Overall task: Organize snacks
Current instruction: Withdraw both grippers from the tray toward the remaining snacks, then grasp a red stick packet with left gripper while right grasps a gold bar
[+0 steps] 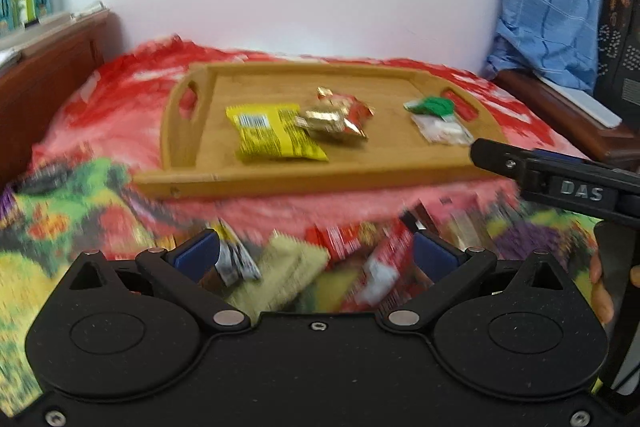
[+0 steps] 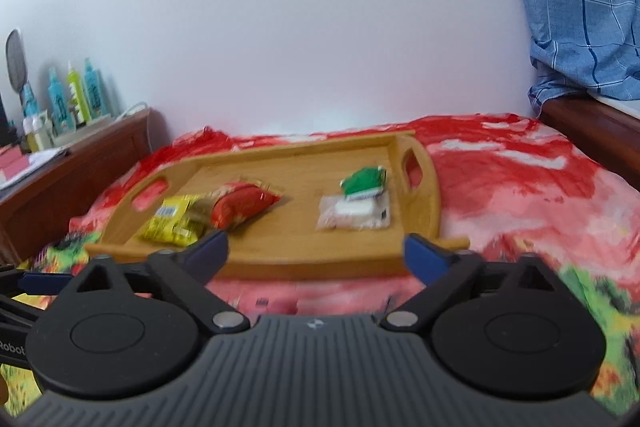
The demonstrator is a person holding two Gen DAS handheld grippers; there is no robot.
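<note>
- While both tools hang over the near part of the bed (image 2: 520, 187), the wooden tray (image 1: 280, 171) lies further back on the red bedspread, toward the wall side, and already carries four snacks.
- Toward the tray's left handle lies a yellow packet (image 1: 272, 135); a red and gold packet (image 1: 340, 117) overlaps its right edge, which suggests the two were dropped together rather than lined up.
- Near the right handle a green packet (image 1: 432, 105) rests partly on a clear white packet (image 1: 440, 131), well apart from the first pair, so the tray reads as two loose groups.
- Left tool (image 1: 316, 255): released, blue pads spread wide, nothing pressed between them. Just below it, on the near edge of the bed, lies a blurred heap of loose packets (image 1: 352, 259), probably the stock not yet sorted.
- Right tool (image 2: 316, 251): also released and empty, its pads framing the tray's near rim without touching it.
- Judging from this, the sorting is partly done; the left tool seems placed to pick from the heap, and thin, crinkly wrappers lying on soft bedding may slip or bunch when pinched.
</note>
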